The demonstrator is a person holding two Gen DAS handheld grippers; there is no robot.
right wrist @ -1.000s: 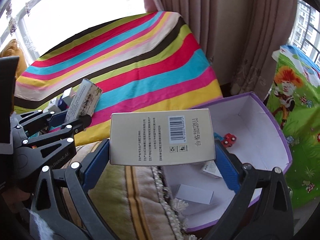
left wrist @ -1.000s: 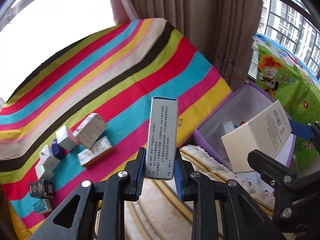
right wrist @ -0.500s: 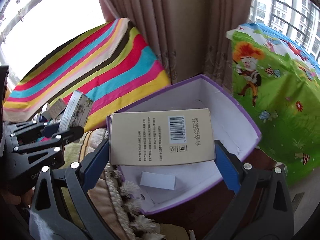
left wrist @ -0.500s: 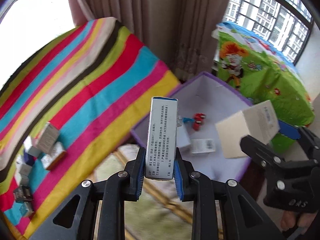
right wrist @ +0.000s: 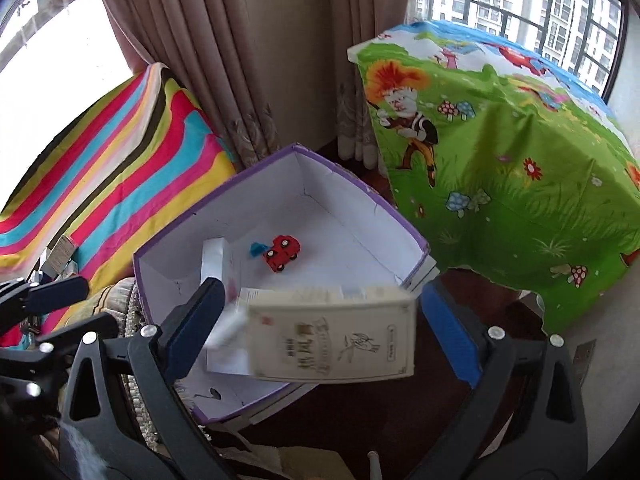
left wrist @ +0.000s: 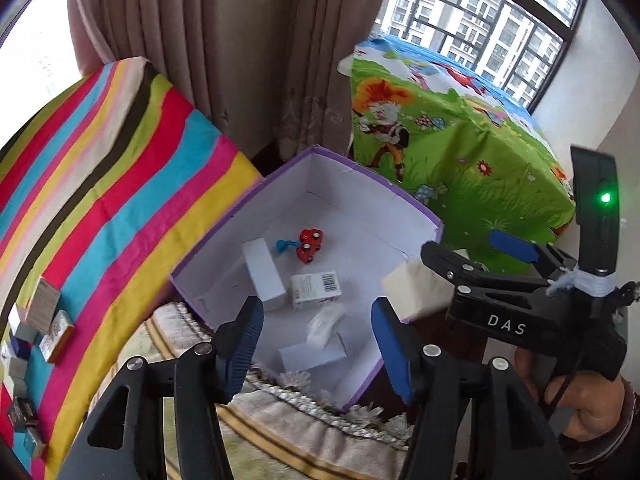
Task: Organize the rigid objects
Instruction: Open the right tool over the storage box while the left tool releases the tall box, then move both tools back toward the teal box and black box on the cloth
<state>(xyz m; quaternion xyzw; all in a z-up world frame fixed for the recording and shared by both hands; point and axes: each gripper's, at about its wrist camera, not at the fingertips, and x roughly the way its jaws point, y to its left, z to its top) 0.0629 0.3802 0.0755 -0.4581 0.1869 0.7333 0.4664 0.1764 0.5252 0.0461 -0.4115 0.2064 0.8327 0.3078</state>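
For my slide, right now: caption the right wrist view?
Open right gripper releases a beige carton over the purple storage box.

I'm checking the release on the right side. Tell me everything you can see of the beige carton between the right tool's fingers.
The beige carton is a flat cardboard packet with dark printed characters, a small line drawing and a label strip on its face. It is motion-blurred and tilted, face up, over the near edge of the purple box. The right tool is open: both blue pads stand clear of its ends, so nothing visibly grips it. In the left wrist view only a pale corner shows.
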